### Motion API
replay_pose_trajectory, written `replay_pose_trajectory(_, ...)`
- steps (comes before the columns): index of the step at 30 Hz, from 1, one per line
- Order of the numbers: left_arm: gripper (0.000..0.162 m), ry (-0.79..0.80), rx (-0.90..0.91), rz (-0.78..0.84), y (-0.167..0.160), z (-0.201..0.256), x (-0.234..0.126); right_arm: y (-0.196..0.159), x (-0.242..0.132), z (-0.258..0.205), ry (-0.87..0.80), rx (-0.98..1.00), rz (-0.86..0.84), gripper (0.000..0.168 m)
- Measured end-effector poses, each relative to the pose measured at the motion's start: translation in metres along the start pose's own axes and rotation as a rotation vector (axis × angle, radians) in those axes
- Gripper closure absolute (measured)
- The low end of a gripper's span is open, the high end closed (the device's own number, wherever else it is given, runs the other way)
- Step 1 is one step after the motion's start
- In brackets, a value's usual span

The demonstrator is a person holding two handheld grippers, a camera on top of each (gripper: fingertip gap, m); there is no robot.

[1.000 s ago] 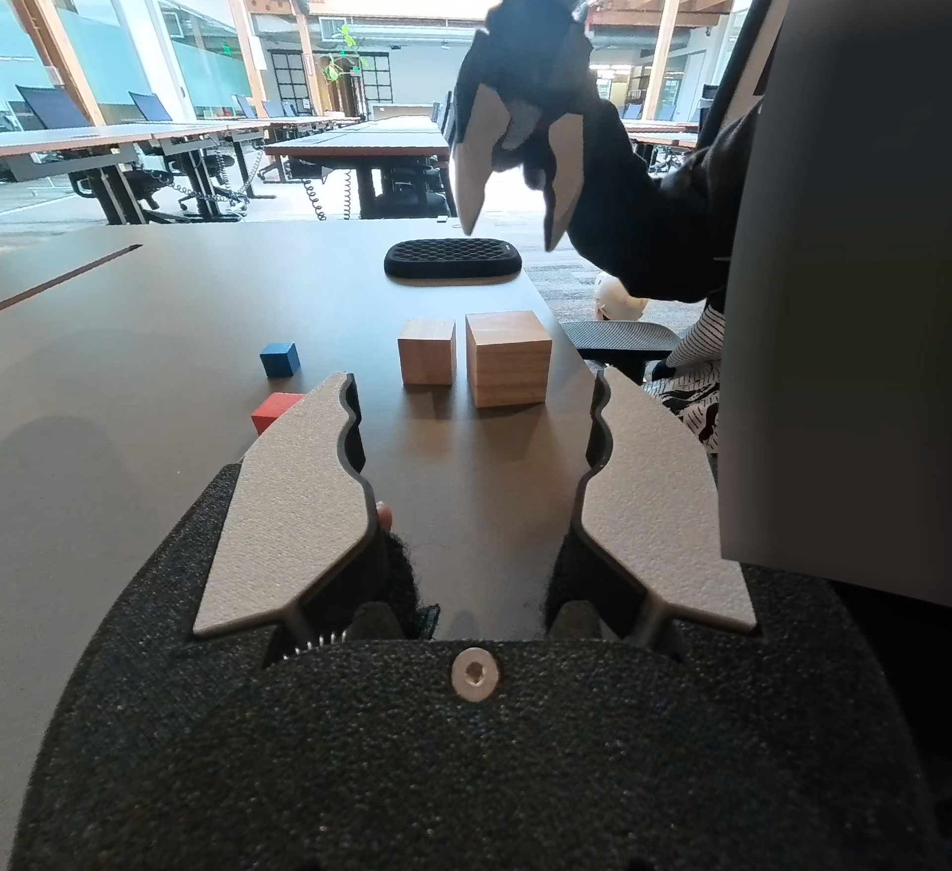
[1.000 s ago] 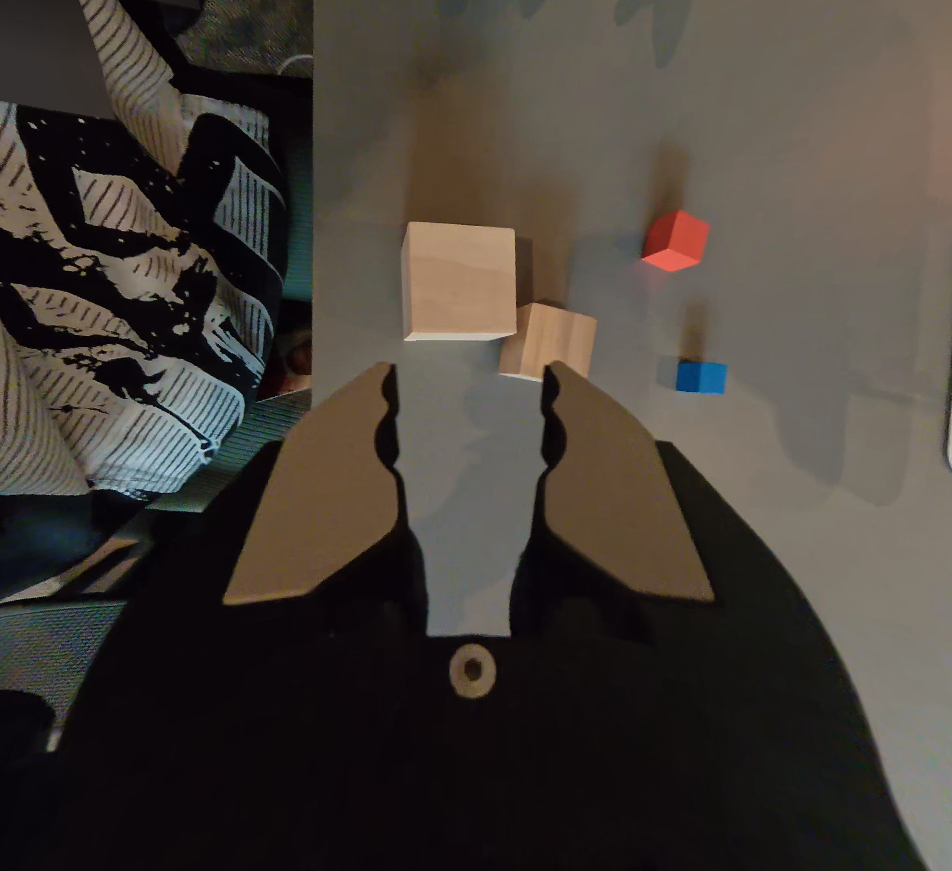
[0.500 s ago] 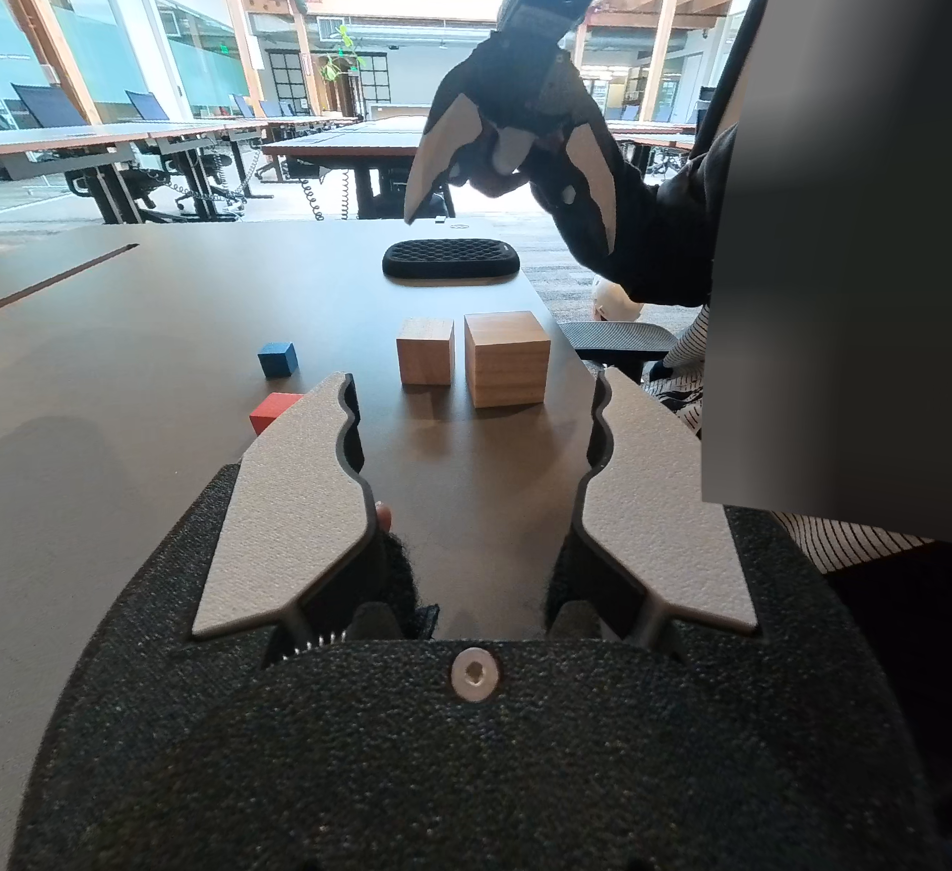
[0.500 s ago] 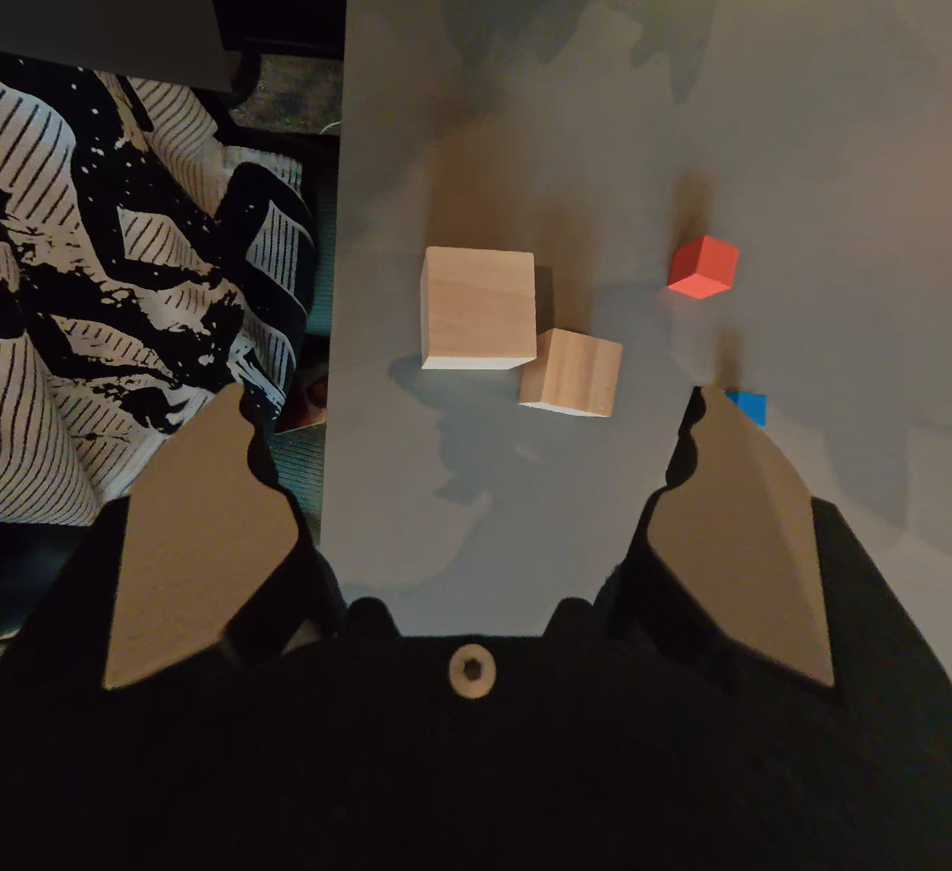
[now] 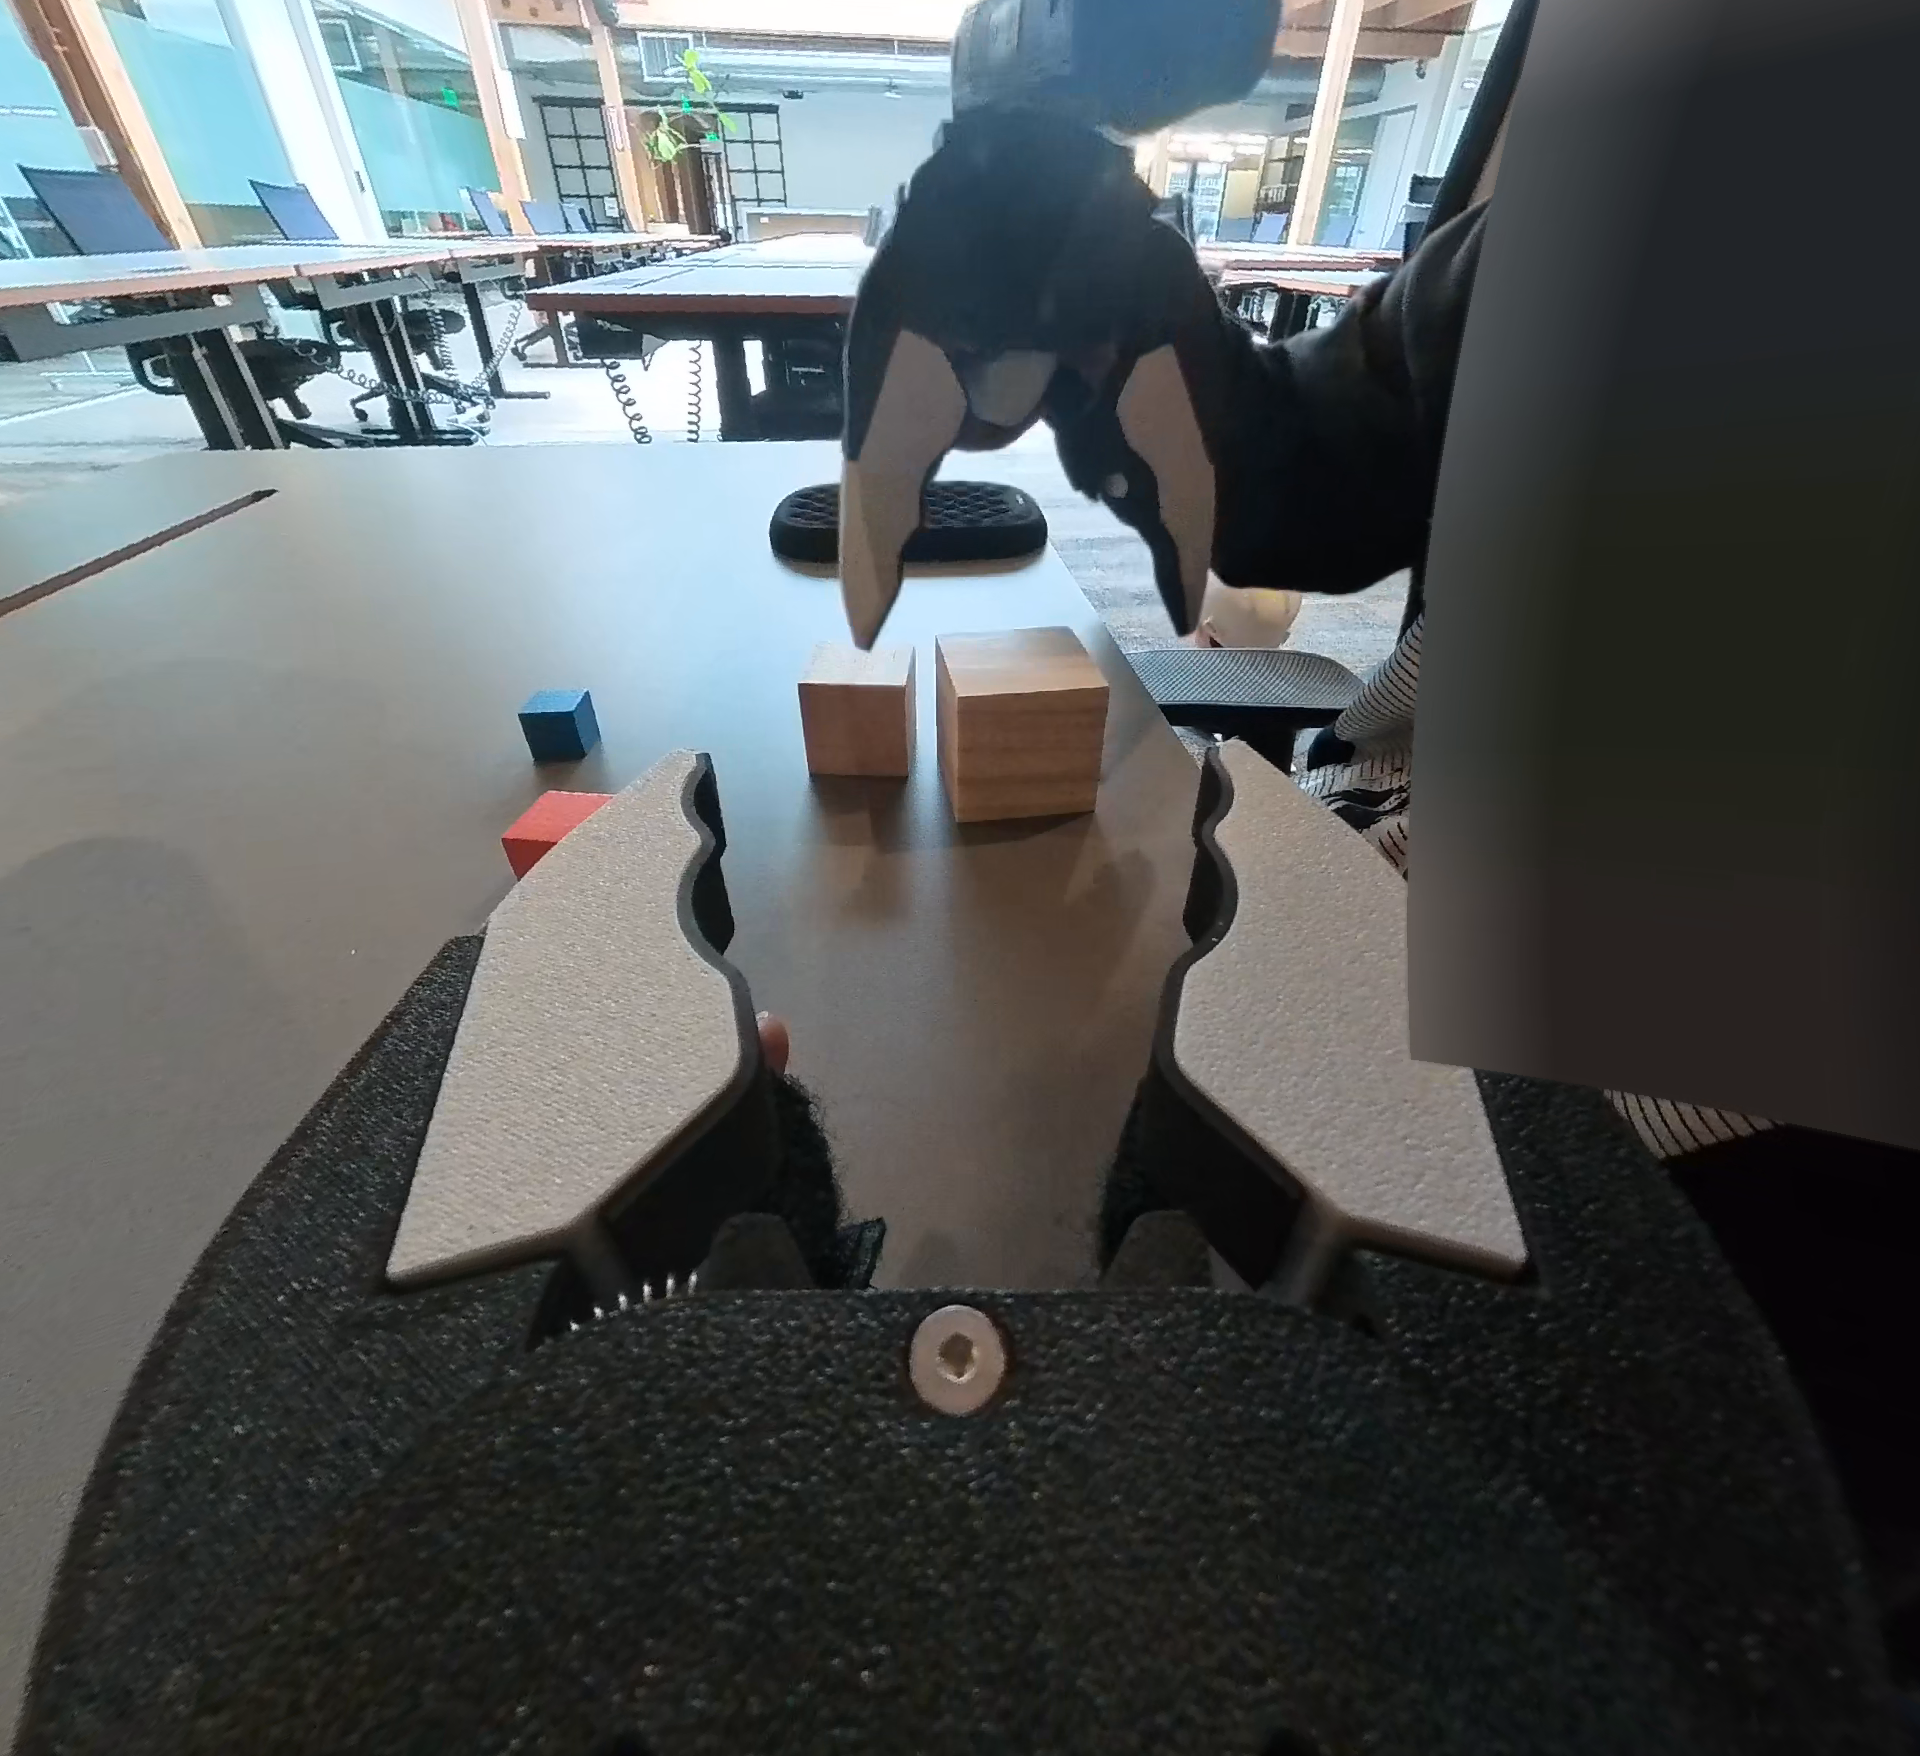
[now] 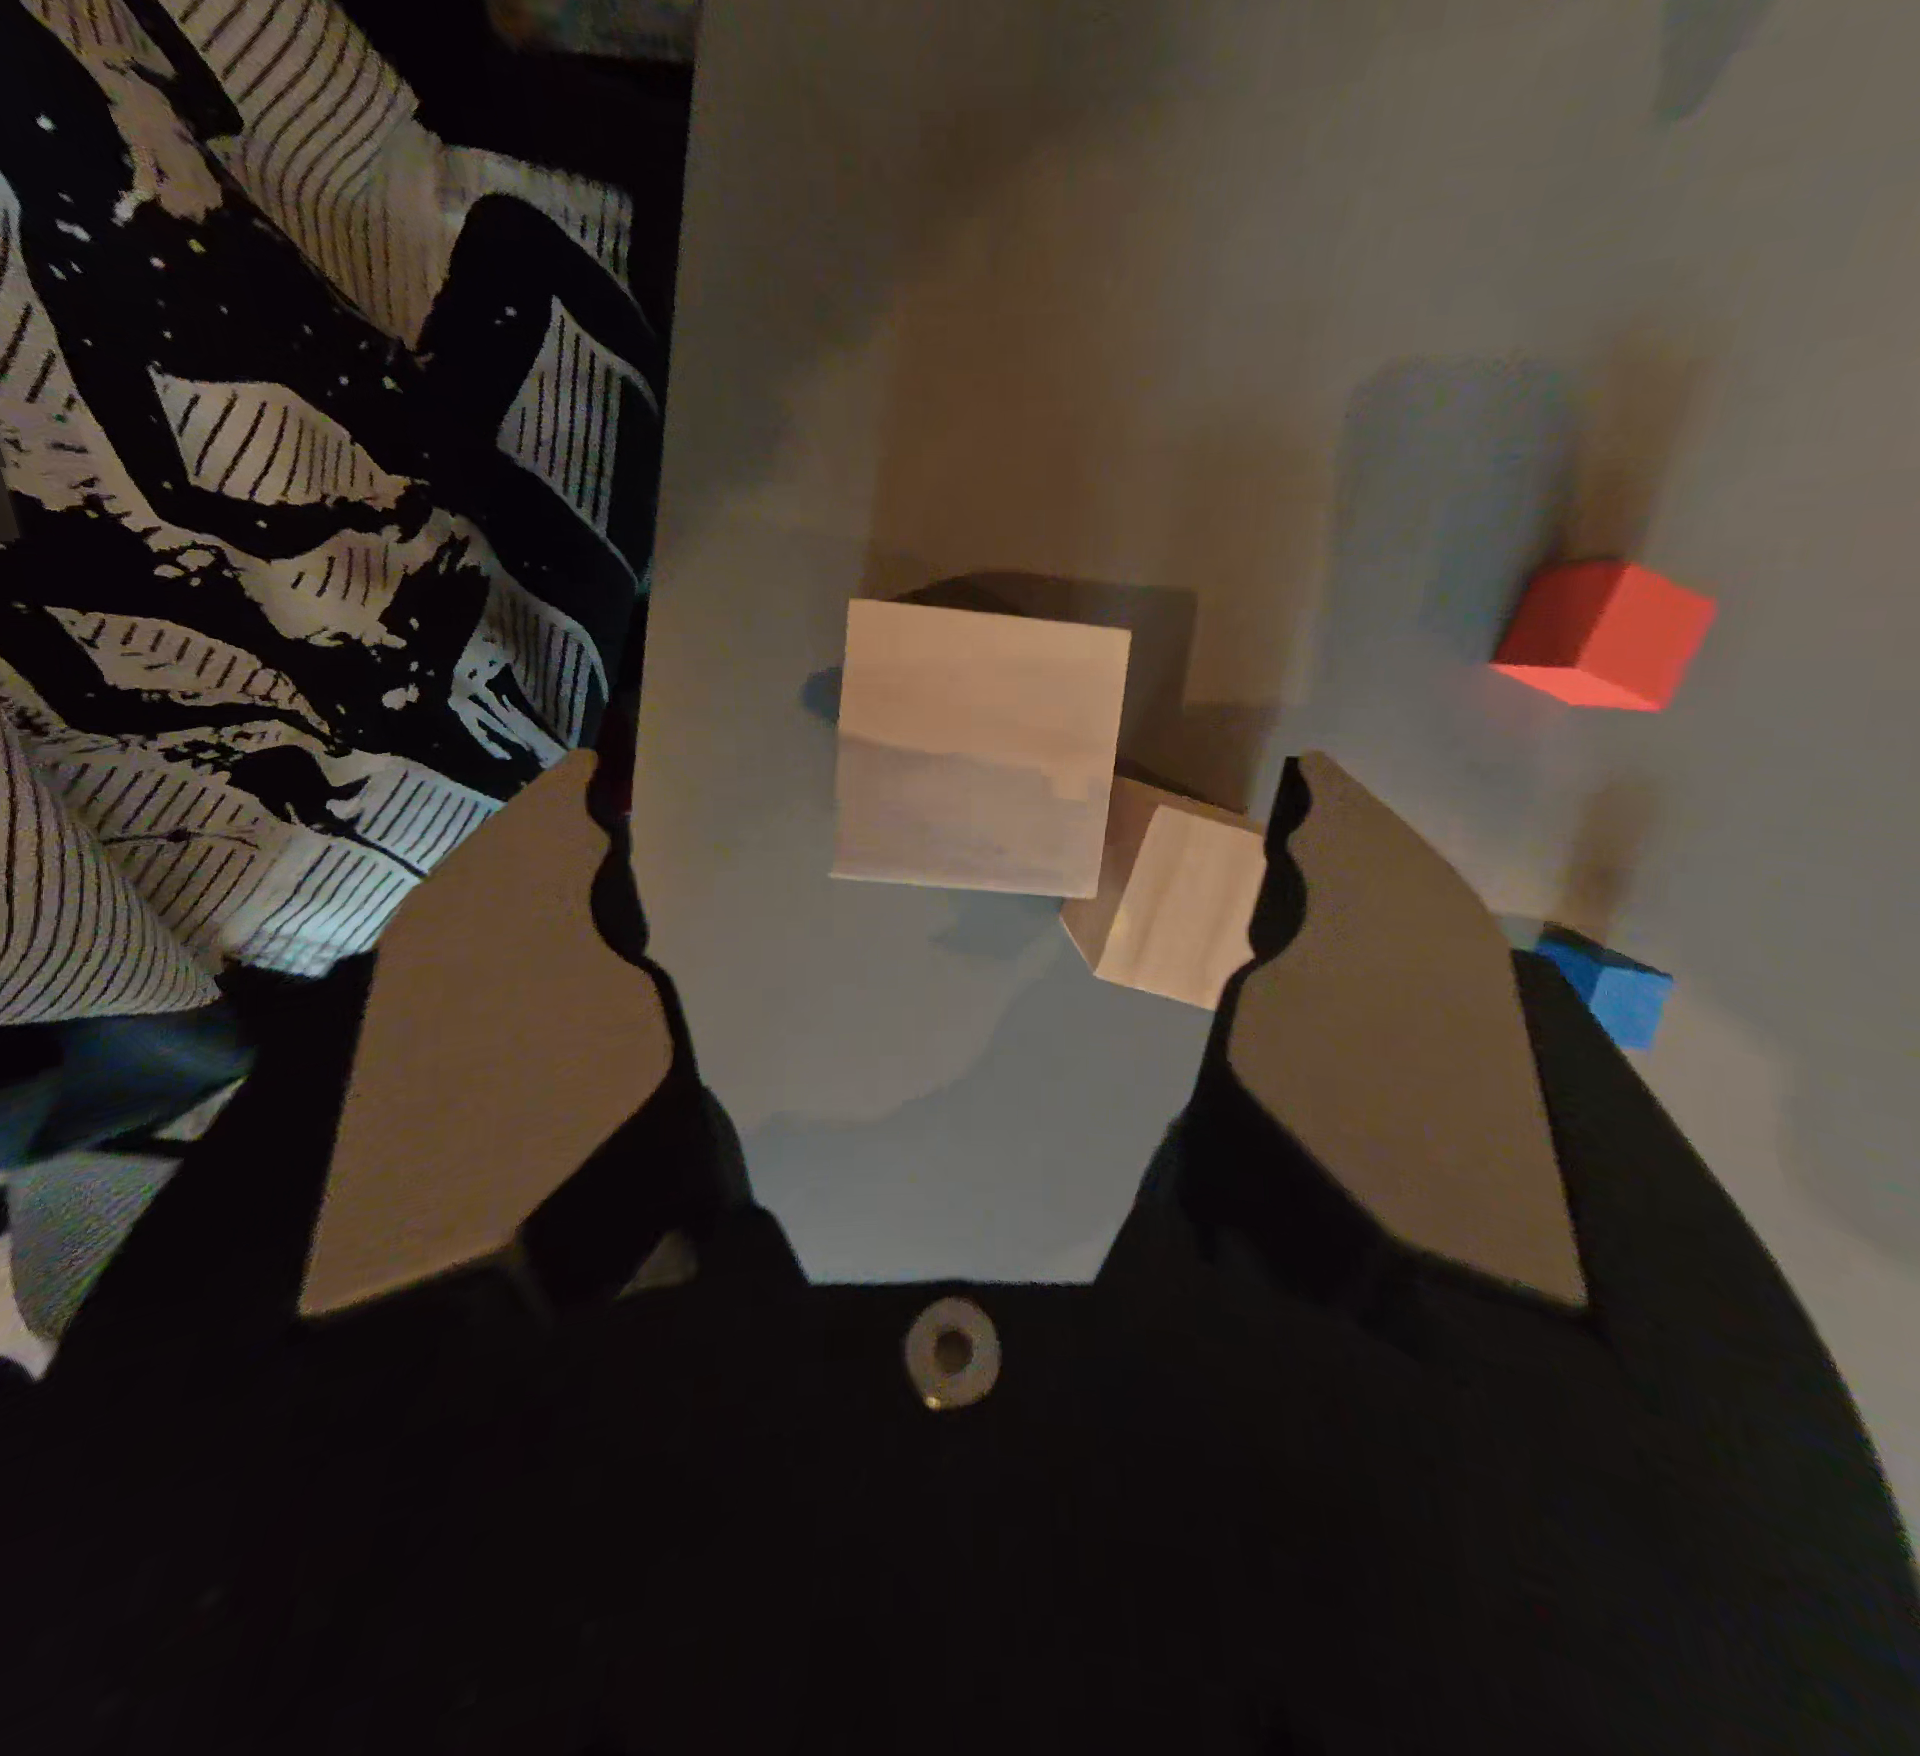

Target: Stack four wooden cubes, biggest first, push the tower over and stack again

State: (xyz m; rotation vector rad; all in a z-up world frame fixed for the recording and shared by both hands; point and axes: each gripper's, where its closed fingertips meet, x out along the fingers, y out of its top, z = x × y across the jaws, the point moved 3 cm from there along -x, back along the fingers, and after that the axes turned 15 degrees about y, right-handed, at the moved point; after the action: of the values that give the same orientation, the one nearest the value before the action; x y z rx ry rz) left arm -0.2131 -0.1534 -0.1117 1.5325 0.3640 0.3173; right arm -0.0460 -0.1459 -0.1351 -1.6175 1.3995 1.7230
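Note:
Four cubes lie apart on the dark table (image 5: 312,667). The biggest plain wooden cube (image 5: 1020,721) (image 6: 977,761) stands near the table's right edge, with the smaller plain wooden cube (image 5: 857,711) (image 6: 1174,906) right beside it. A red cube (image 5: 545,828) (image 6: 1605,631) and a small blue cube (image 5: 559,722) (image 6: 1605,994) lie farther left. My right gripper (image 5: 1023,626) (image 6: 940,771) is open and empty, pointing down just above the two wooden cubes. My left gripper (image 5: 956,771) is open and empty, low over the table, short of the cubes.
A black honeycomb pad (image 5: 906,522) lies at the table's far edge. The table's right edge (image 6: 675,563) runs close to the big cube, with a person's patterned clothing (image 6: 260,459) and an office chair (image 5: 1236,693) beyond it. Desks stand in the background.
My right gripper opened wide, then came down closer over the two wooden cubes with its fingers somewhat narrower. My left gripper and the cubes stayed put.

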Motion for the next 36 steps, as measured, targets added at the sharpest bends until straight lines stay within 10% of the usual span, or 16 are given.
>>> replay_pose_trajectory(11,0.076,0.000,-0.002,-0.003,0.000,0.000,0.000,0.001,0.019,0.011,0.004,0.039,-0.098,0.109)
replay_pose_trajectory(22,0.076,0.002,-0.005,-0.004,0.000,0.000,0.000,-0.011,-0.036,0.015,-0.060,0.067,-0.030,0.110)
replay_pose_trajectory(36,0.076,0.006,-0.010,-0.002,0.000,-0.001,0.000,-0.137,-0.098,0.089,-0.086,-0.055,-0.201,0.110)
